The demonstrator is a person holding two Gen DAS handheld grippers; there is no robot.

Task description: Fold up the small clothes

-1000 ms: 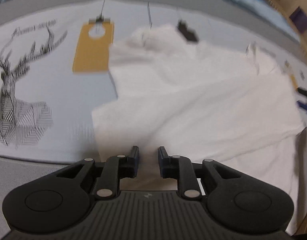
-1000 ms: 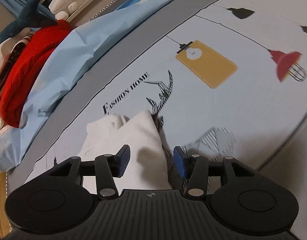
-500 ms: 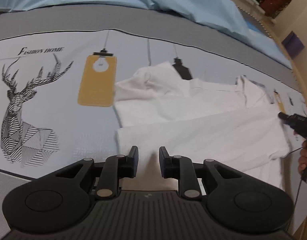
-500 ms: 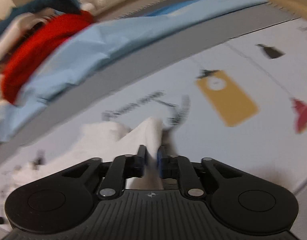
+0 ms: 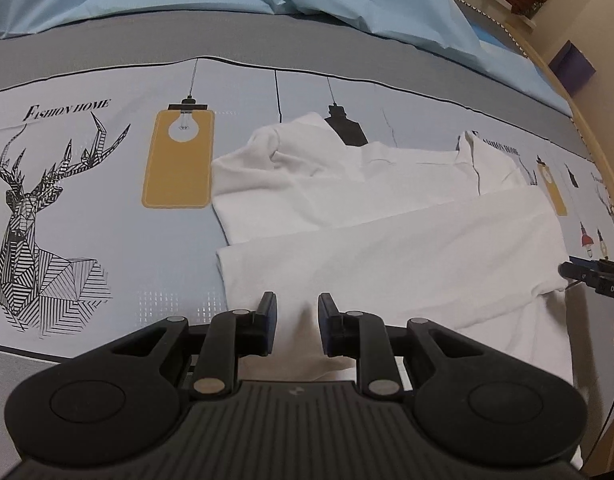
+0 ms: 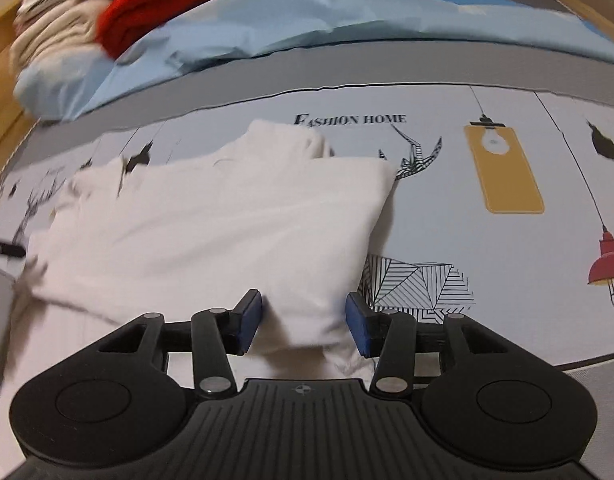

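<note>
White cotton garment (image 5: 387, 248) is lying part-folded on the printed pale-blue bed sheet (image 5: 87, 200), one flap doubled over the body. Left hand-held gripper (image 5: 293, 328) is hovering at the near hem, jaws apart with cloth between them. Right hand-held gripper (image 6: 303, 326) is standing wide apart, straddling the garment's folded corner (image 6: 319, 312), not gripping it.

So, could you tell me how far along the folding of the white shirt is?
One lengthwise fold looks done: the near half of the white shirt lies over the far half. Both the left tongs and right tongs are open, holding nothing. The sleeve and the crosswise folds remain.
</note>
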